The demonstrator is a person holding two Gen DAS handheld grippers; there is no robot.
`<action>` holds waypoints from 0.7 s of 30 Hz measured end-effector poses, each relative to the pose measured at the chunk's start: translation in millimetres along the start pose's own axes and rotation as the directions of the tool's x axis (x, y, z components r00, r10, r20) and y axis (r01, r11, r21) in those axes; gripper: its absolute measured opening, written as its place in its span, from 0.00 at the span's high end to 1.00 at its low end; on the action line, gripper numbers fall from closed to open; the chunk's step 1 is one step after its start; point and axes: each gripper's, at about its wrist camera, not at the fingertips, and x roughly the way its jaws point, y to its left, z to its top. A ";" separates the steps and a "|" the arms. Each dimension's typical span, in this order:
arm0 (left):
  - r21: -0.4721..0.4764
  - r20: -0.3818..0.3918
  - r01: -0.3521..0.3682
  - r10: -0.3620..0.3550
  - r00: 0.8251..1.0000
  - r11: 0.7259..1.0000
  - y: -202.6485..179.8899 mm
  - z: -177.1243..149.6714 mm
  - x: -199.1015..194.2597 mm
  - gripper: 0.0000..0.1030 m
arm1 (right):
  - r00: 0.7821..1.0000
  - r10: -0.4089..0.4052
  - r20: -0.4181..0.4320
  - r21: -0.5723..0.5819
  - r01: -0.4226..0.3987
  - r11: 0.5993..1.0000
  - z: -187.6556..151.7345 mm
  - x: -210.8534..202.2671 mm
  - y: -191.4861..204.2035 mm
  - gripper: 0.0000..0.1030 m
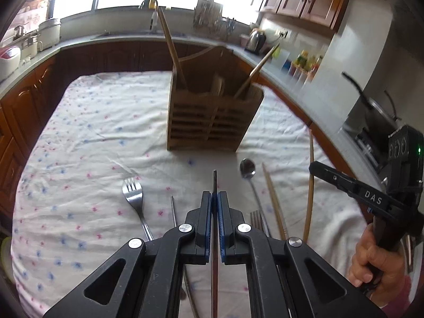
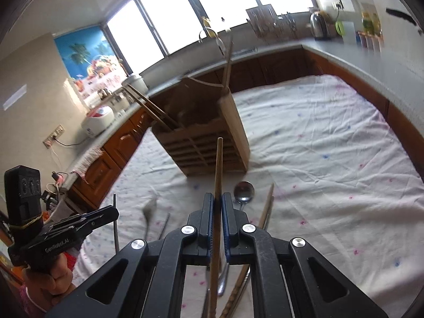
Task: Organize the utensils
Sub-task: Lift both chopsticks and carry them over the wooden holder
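Observation:
A wooden utensil holder [image 1: 212, 116] stands on the flowered cloth and also shows in the right wrist view [image 2: 209, 137]; wooden chopsticks [image 1: 172, 50] lean in its compartments. My left gripper [image 1: 215, 204] is shut on a dark chopstick [image 1: 215, 182] held above the cloth, in front of the holder. My right gripper [image 2: 217, 204] is shut on a light wooden chopstick [image 2: 219, 164] pointing toward the holder. A fork [image 1: 135, 198], a spoon [image 1: 247, 169] and a loose chopstick [image 1: 273, 204] lie on the cloth.
The table is covered by a white flowered cloth [image 1: 92, 122]. Kitchen counters wrap around it, with a rice cooker [image 2: 98, 119], a kettle [image 1: 255, 38] and bottles [image 1: 307, 62]. The right gripper [image 1: 352, 188] shows at the left view's right edge.

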 end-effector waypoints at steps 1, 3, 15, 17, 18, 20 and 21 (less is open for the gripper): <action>-0.004 0.008 0.004 -0.004 1.000 1.000 0.8 -1.7 -8.4 0.97 | 1.000 0.002 0.013 -0.004 -0.002 1.000 -0.1 -5.9 2.4 0.94; -0.013 0.030 0.016 -0.016 0.999 1.000 2.8 -4.0 -23.4 0.97 | 0.999 0.005 0.032 -0.011 -0.004 1.000 -0.8 -15.2 5.7 0.94; -0.047 0.128 0.036 -0.030 0.991 0.998 11.6 -17.5 -83.8 0.97 | 0.991 0.008 0.130 -0.050 -0.001 0.999 0.6 -55.0 20.7 0.94; -0.045 0.140 0.036 -0.029 0.990 0.998 10.7 -18.5 -89.7 0.97 | 0.990 0.008 0.140 -0.056 0.000 0.998 1.0 -58.8 22.3 0.94; -0.045 0.146 0.036 -0.029 0.989 0.998 10.3 -19.2 -92.5 0.97 | 0.989 0.008 0.145 -0.057 0.000 0.998 1.7 -60.1 22.7 0.94; -0.046 0.153 0.037 -0.029 0.988 0.998 10.6 -18.6 -94.4 0.97 | 0.989 0.011 0.150 -0.059 -0.002 0.998 2.8 -62.0 23.4 0.94; -0.047 0.157 0.037 -0.029 0.987 0.998 10.8 -18.6 -96.2 0.97 | 0.988 0.013 0.153 -0.061 -0.003 0.998 3.7 -63.4 24.1 0.94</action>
